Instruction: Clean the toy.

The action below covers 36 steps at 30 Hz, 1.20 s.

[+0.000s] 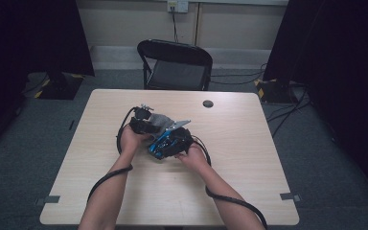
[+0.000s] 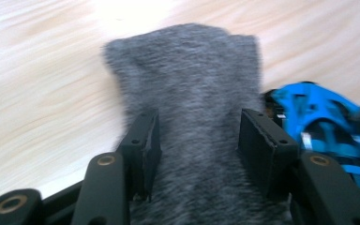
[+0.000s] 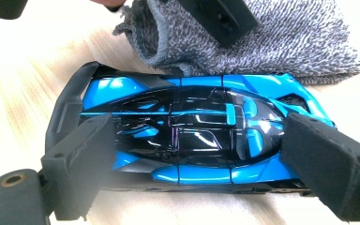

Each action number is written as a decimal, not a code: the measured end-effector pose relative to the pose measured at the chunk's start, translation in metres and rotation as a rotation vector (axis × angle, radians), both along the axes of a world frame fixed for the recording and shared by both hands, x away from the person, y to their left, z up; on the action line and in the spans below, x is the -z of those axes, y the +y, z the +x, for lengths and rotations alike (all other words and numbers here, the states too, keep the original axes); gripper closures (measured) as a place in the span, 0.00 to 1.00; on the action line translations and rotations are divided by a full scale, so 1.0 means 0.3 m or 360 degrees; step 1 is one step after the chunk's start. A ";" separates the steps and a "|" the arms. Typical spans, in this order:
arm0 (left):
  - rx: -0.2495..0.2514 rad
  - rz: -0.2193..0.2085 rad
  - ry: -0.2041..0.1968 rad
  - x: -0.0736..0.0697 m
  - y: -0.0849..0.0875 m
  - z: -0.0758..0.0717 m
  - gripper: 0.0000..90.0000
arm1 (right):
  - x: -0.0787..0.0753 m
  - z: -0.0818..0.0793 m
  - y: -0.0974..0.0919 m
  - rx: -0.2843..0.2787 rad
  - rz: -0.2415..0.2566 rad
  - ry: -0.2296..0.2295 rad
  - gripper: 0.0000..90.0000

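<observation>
Putting the shiny blue-and-black toy car [image 3: 187, 129] into the fuzzy grey knit sock [image 2: 192, 112] comes next. Right gripper [image 3: 192, 154] squeezes the car's ends; left gripper [image 2: 199, 150], half open, straddles the sock on the pale wooden table [image 1: 249, 182].

On the table [image 1: 249, 182], the sock [image 3: 272, 37] lies just behind the toy car [image 3: 192, 131], touching it

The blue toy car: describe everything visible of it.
The car is a glossy blue and black model sports car, plastic by the look, with a dark cabin and a black rear wing. It sits upright on the table, lengthways between the right gripper's jaws, which stand at its nose and tail; whether the pads press on it I cannot tell. A grey sock lies along one side, its edge touching the car.
</observation>
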<state>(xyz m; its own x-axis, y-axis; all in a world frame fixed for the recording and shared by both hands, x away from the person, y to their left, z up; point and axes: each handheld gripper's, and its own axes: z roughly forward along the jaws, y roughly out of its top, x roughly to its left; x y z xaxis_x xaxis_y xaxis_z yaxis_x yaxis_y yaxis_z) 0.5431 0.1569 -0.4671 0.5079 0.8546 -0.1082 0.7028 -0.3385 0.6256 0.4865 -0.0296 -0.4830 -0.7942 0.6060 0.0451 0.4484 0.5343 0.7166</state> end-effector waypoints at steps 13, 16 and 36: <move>0.0096 0.0025 0.0084 0.037 -0.028 0.006 0.75 | -0.001 0.000 0.000 0.0000 -0.0005 0.0003 0.11; 0.0128 0.0069 0.0104 0.031 -0.045 0.003 0.81 | -0.001 0.000 0.001 0.0000 -0.0006 0.0005 0.11; 0.0256 0.0097 0.0182 0.014 -0.016 -0.029 0.86 | -0.002 0.001 0.002 -0.0002 -0.0012 0.0009 0.11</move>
<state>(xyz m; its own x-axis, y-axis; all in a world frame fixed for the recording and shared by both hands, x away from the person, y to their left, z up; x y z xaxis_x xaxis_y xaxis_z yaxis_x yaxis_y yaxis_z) 0.5345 0.1520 -0.4712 0.6258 0.7701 -0.1238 0.7020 -0.4869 0.5197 0.4869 -0.0290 -0.4823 -0.7948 0.6052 0.0449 0.4517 0.5405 0.7098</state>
